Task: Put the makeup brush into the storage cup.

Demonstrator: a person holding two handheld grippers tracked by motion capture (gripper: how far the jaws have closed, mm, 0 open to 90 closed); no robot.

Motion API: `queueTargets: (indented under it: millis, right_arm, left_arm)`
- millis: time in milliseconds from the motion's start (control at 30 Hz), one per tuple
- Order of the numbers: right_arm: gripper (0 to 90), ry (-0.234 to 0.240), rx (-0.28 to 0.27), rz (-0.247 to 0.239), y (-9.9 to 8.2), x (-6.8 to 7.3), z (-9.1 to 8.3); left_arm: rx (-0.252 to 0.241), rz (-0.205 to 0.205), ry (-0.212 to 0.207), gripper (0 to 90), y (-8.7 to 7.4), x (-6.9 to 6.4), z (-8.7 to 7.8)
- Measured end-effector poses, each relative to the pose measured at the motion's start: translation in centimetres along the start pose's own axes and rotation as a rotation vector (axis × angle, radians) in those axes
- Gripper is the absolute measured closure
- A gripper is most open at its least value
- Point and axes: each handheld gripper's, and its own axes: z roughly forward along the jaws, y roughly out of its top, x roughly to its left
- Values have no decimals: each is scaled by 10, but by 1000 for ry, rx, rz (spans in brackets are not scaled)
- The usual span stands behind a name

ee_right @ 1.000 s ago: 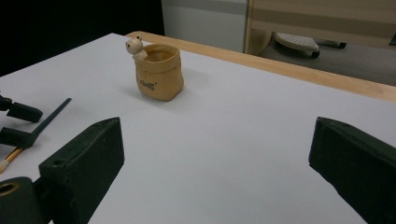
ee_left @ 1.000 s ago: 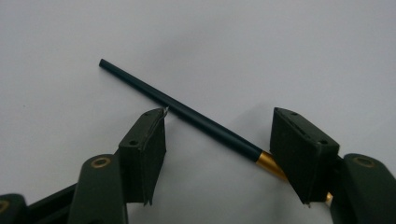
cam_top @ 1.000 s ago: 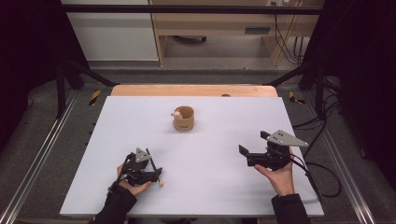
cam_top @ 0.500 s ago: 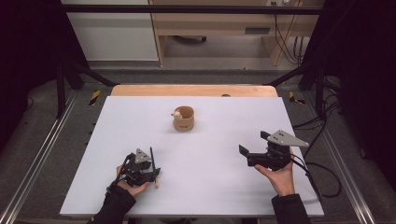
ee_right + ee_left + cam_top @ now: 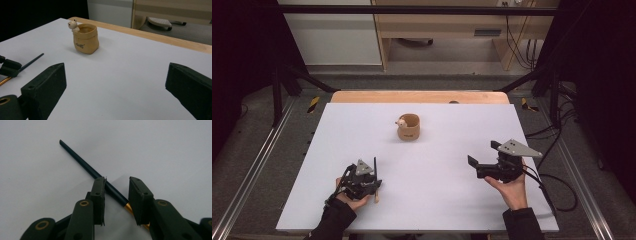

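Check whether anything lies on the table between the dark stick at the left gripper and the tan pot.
Nothing visible does. The stick lies between the left gripper jaws, which have just been closing, and bare white table stretches from there to the pot.

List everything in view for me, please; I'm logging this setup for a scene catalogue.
Pen: one, dark with gold end, lying on the table between the left tool's jaws.
Pot: one, tan, small white figure on its rim, centre of the table.
Table: one, white top with wooden far edge.
Left tool: one, black; jaws have just been closing around the pen, gap remains.
Right tool: one, black, open wide, empty.
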Motion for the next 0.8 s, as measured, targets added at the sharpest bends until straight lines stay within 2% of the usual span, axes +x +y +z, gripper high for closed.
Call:
queueTargets:
  millis: [800]
  right_arm:
    - [38, 3, 4, -2, 0, 0, 1]
  left_arm:
    - [11, 19, -11, 800, 0, 3, -2]
